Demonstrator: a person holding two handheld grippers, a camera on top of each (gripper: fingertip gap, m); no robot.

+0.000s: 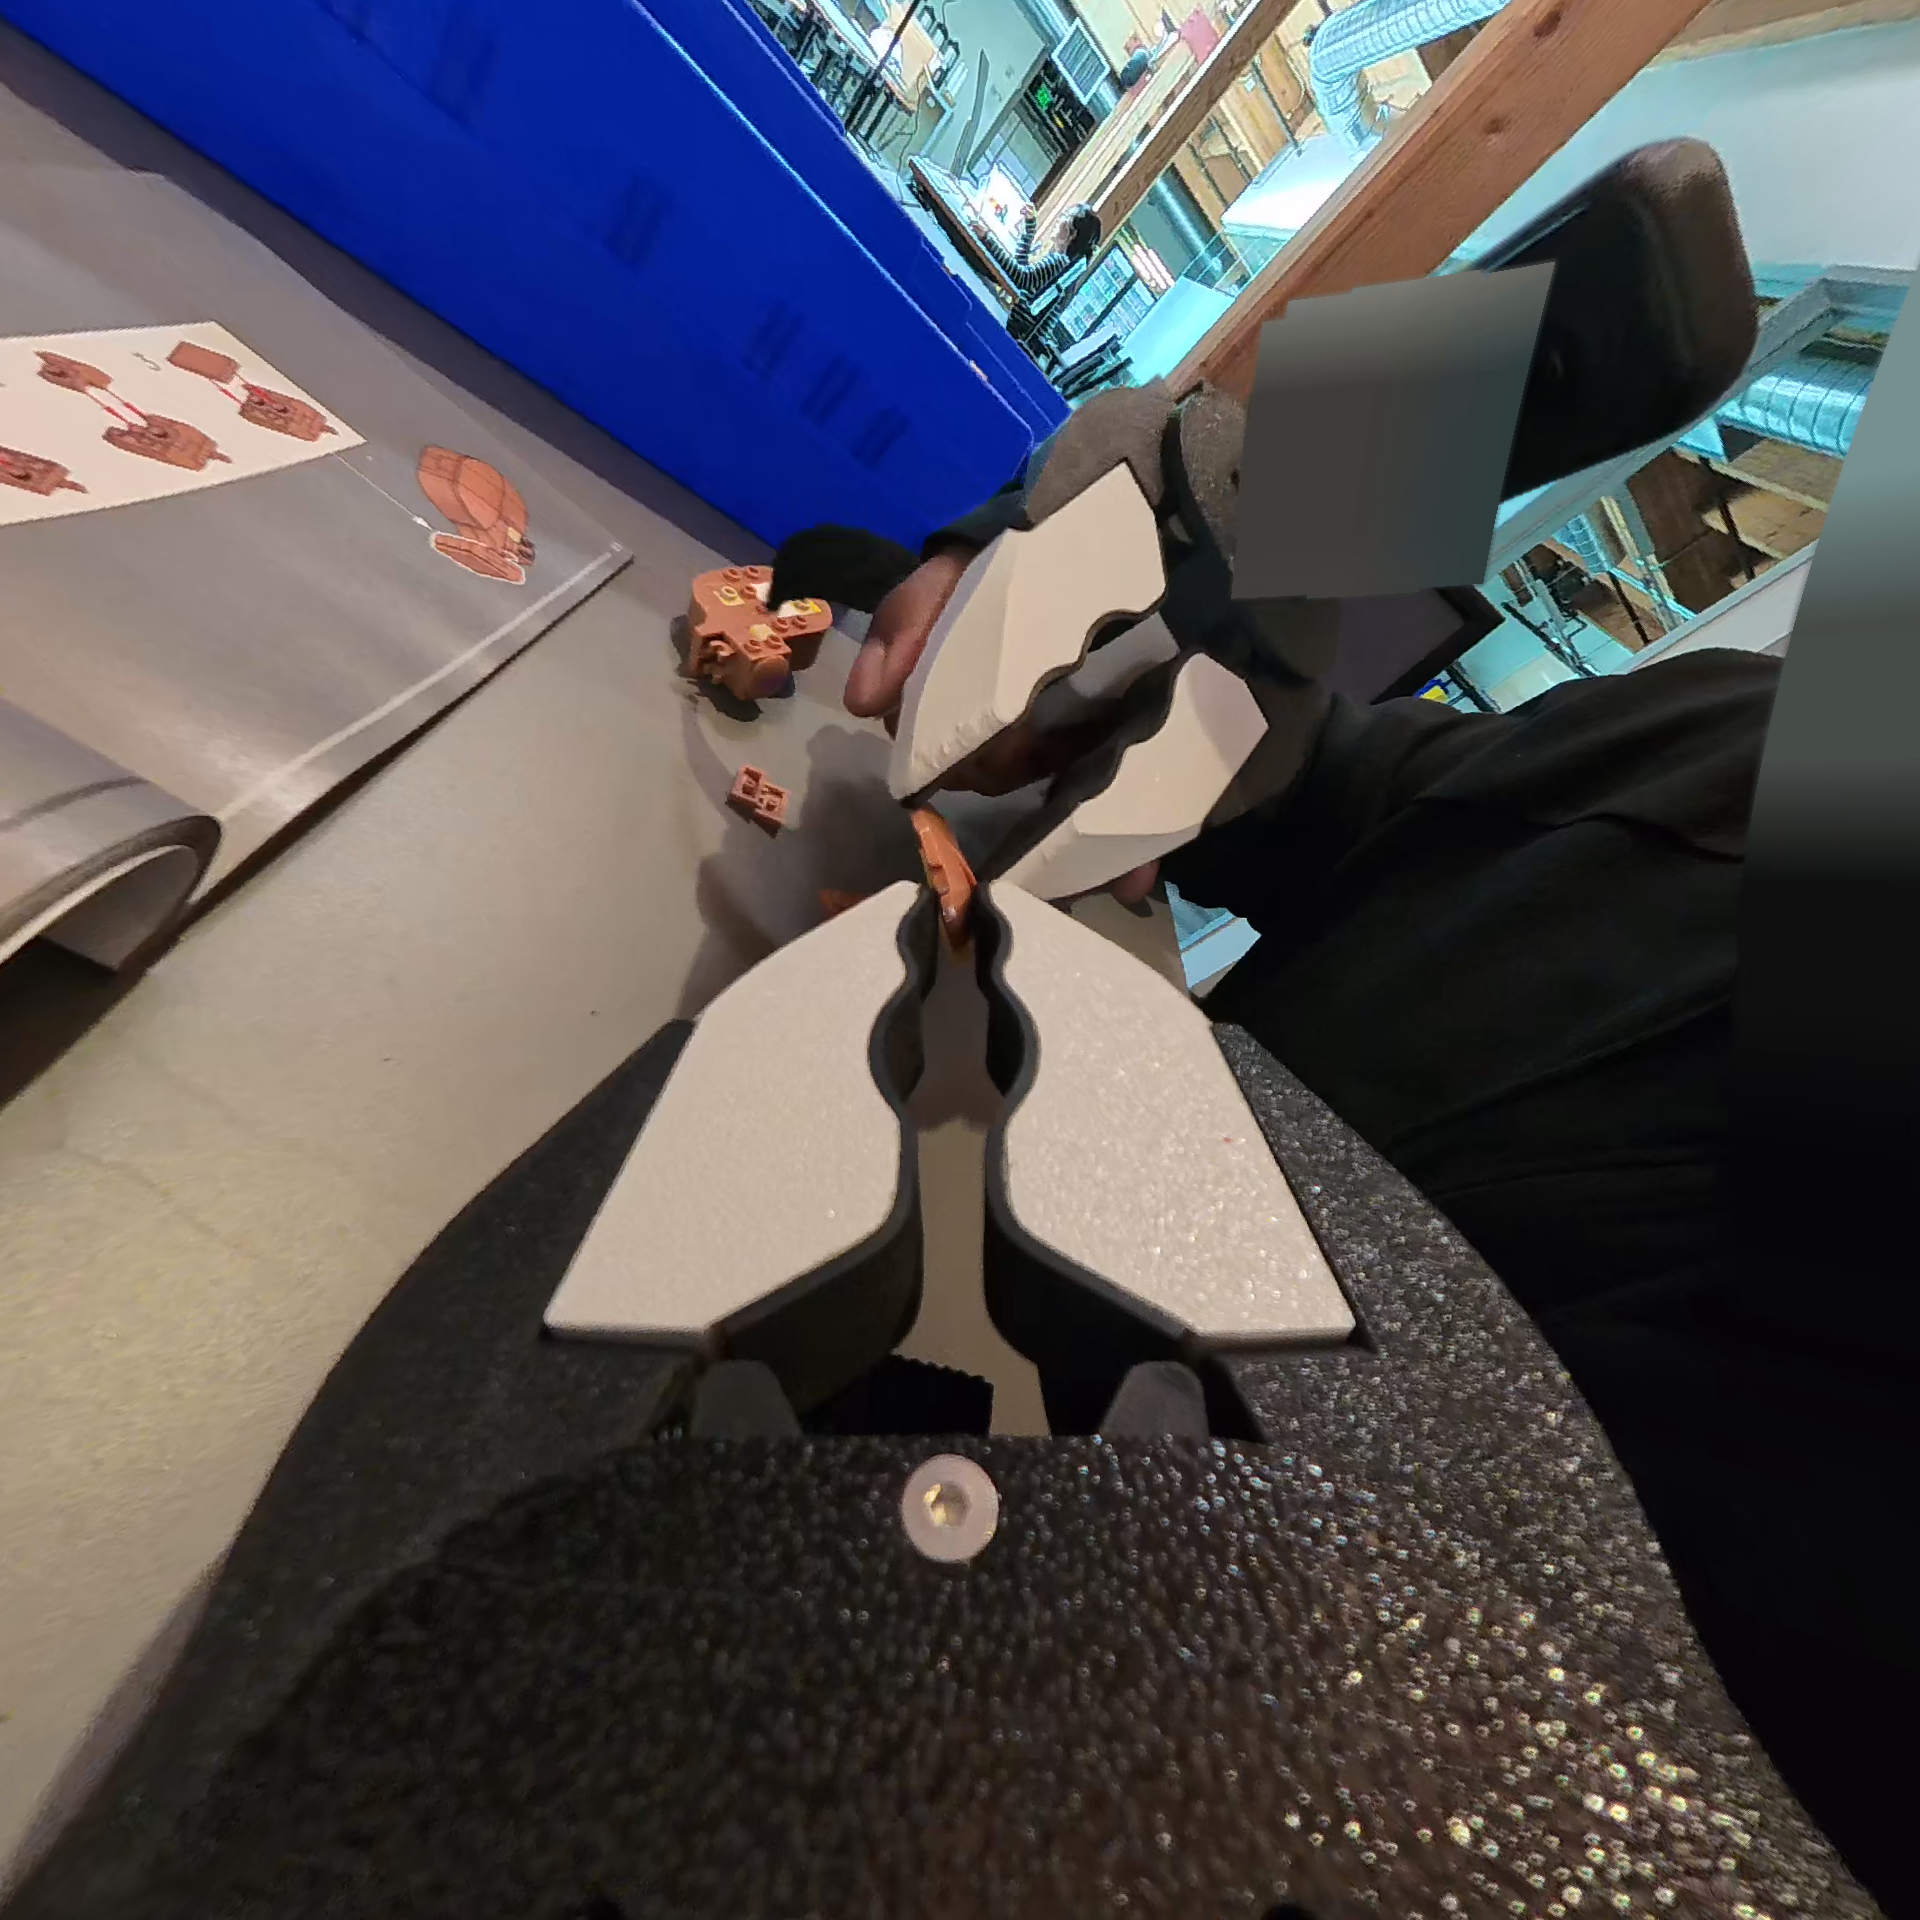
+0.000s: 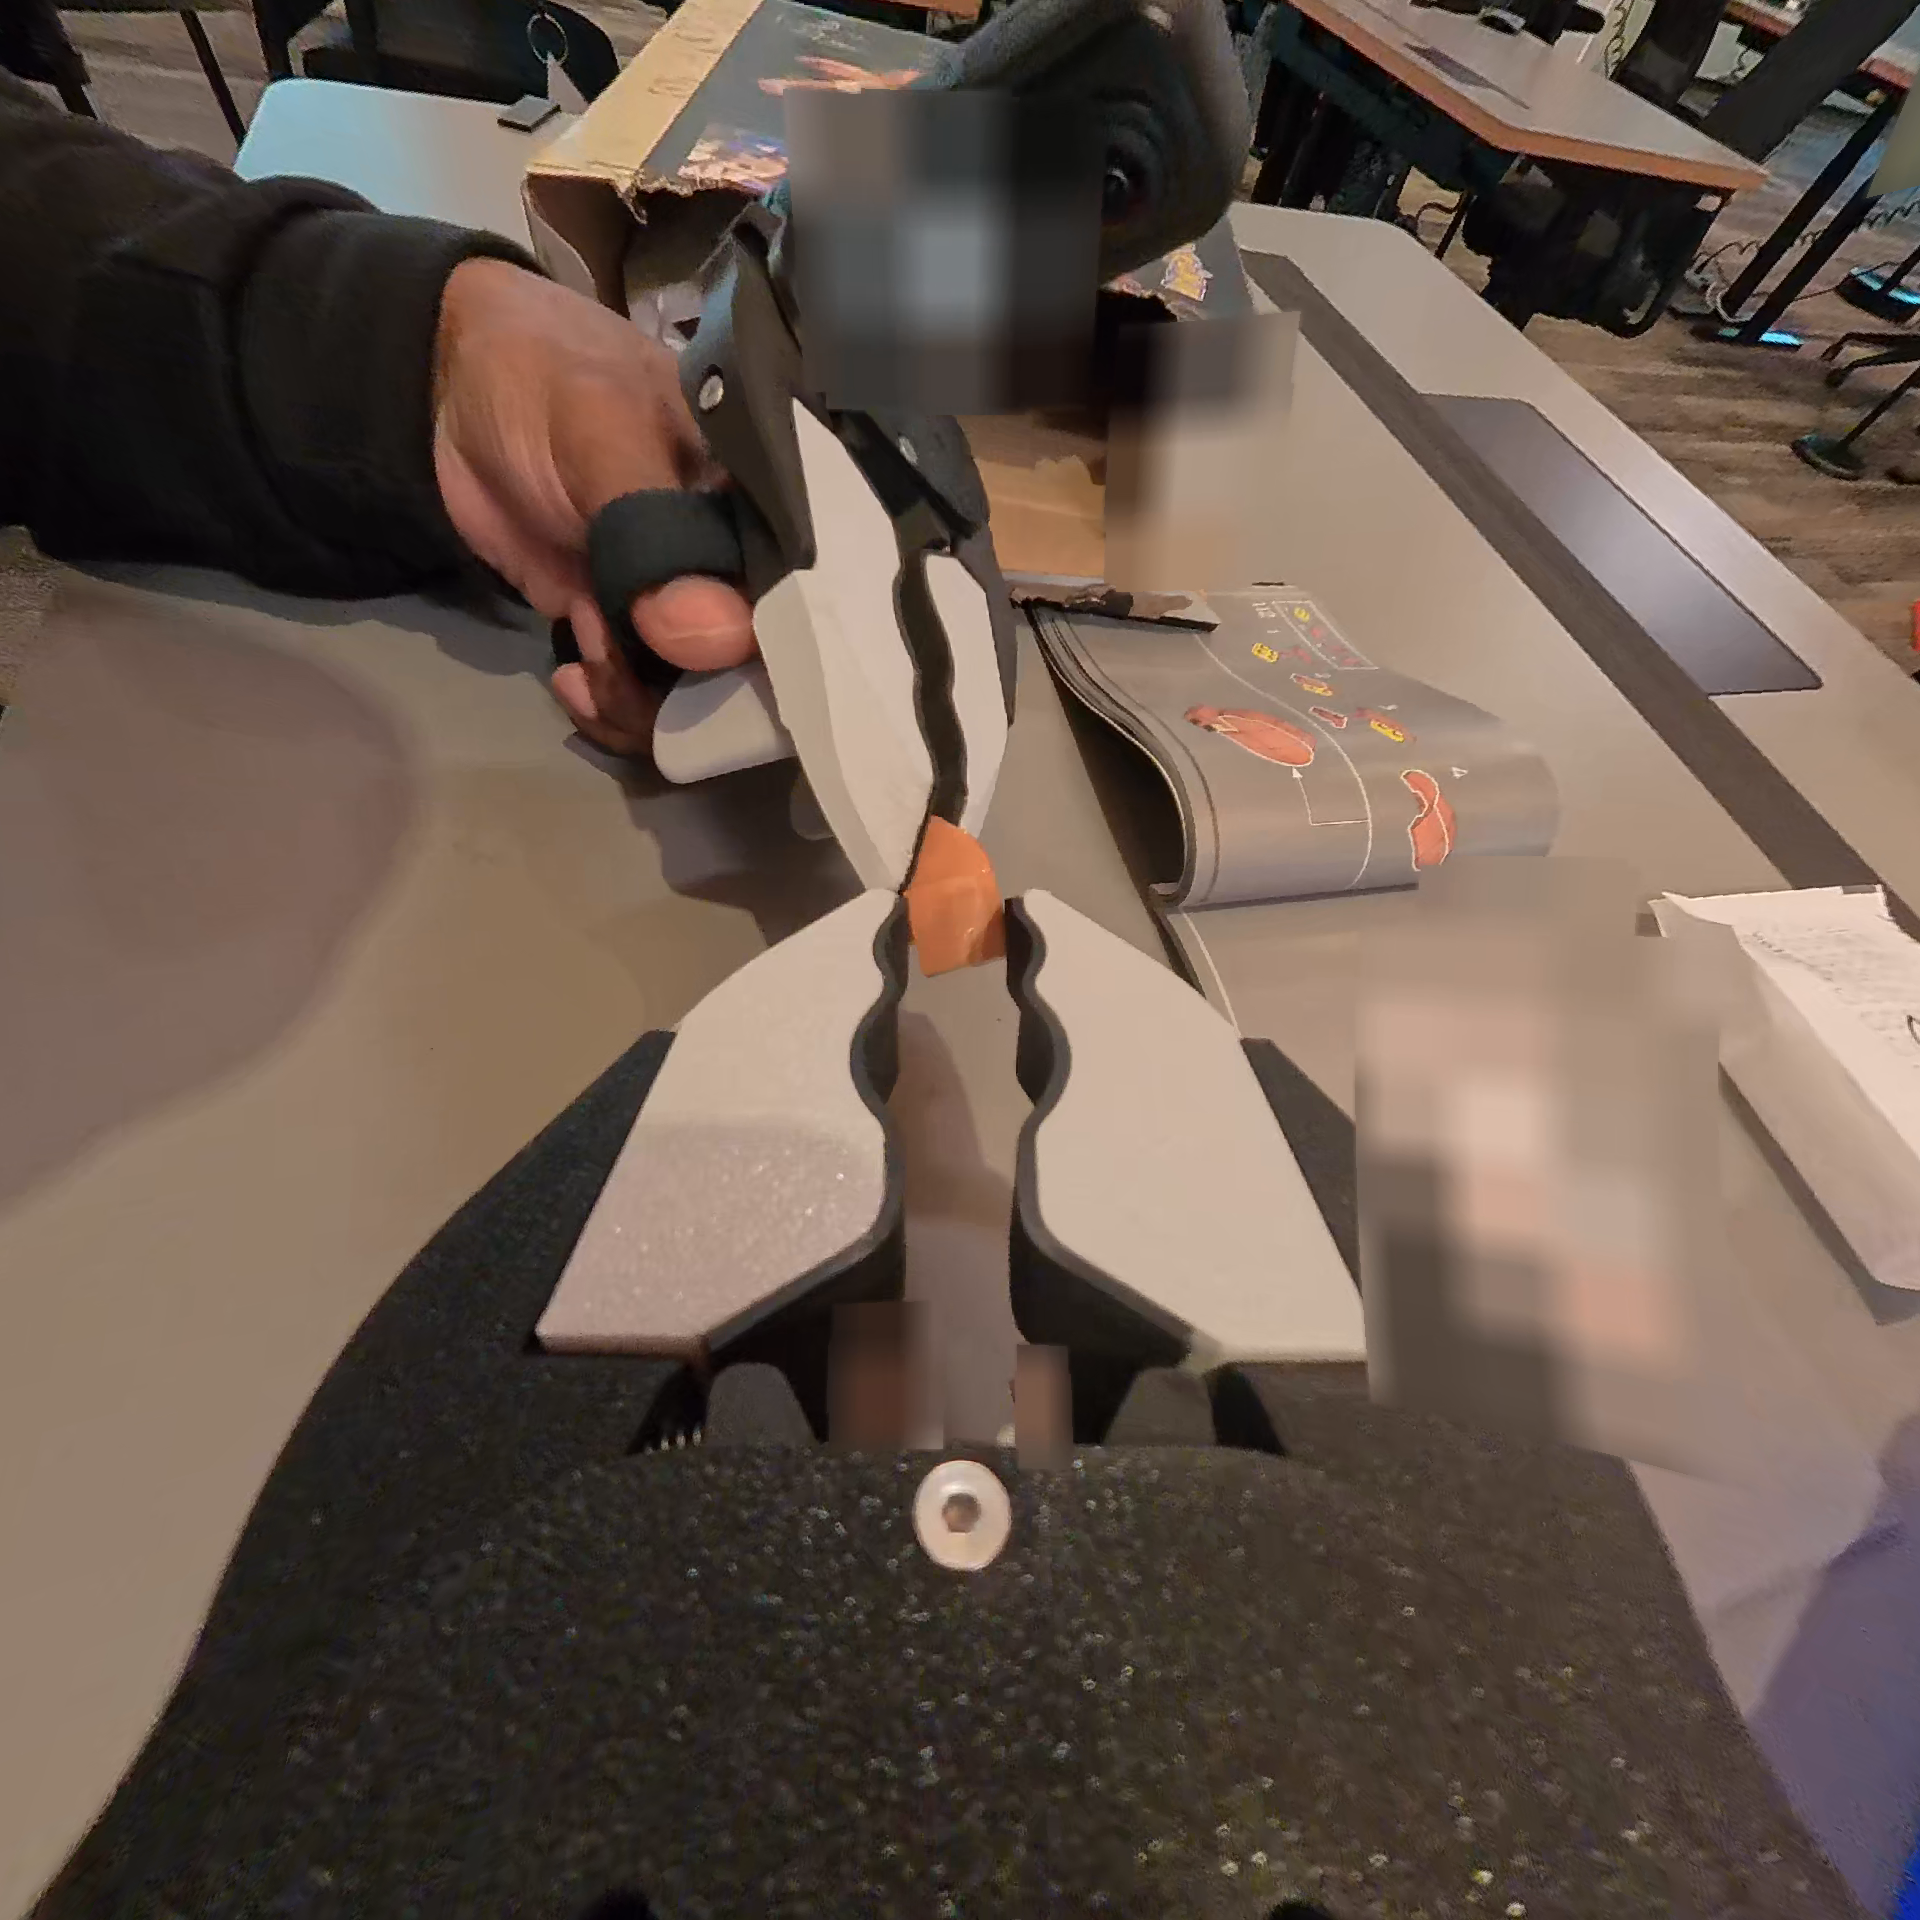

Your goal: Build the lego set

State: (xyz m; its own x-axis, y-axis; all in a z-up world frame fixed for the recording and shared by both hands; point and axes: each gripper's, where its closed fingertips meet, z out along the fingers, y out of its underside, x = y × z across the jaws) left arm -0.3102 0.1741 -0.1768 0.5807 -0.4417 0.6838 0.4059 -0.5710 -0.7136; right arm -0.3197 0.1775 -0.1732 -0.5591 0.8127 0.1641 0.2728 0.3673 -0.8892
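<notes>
Above the grey table (image 1: 312, 1091), in the left wrist view, the left gripper (image 1: 951, 904) has its fingers drawn narrow on a small orange-brown lego piece (image 1: 948, 868), pinched at the very tips. The right gripper (image 1: 971, 805) comes in from beyond that piece, its fingertips meeting the same piece from the far side, so the piece hangs between the two tools, clear of the table. Beyond the piece on the table lies a small brown plate (image 1: 761, 798), and farther beyond stands the partly built brown model (image 1: 750, 636). To the left of the model the instruction booklet (image 1: 260, 582) lies open, with a blue bin (image 1: 623, 229) behind it.

In the right wrist view, the right gripper (image 2: 954, 914) holds the orange-brown lego piece (image 2: 956, 904) between its fingers, which stand narrow around it. The left gripper (image 2: 940, 831) reaches down to the piece from beyond, its fingers nearly together on the piece's far end, gripped by a hand (image 2: 582, 468) in a dark sleeve. To the right of the piece the booklet (image 2: 1351, 769) curls open on the table (image 2: 312, 1143); a torn cardboard box (image 2: 623, 156) sits beyond the piece, and a white paper bag (image 2: 1829, 1039) lies farther right of it.
</notes>
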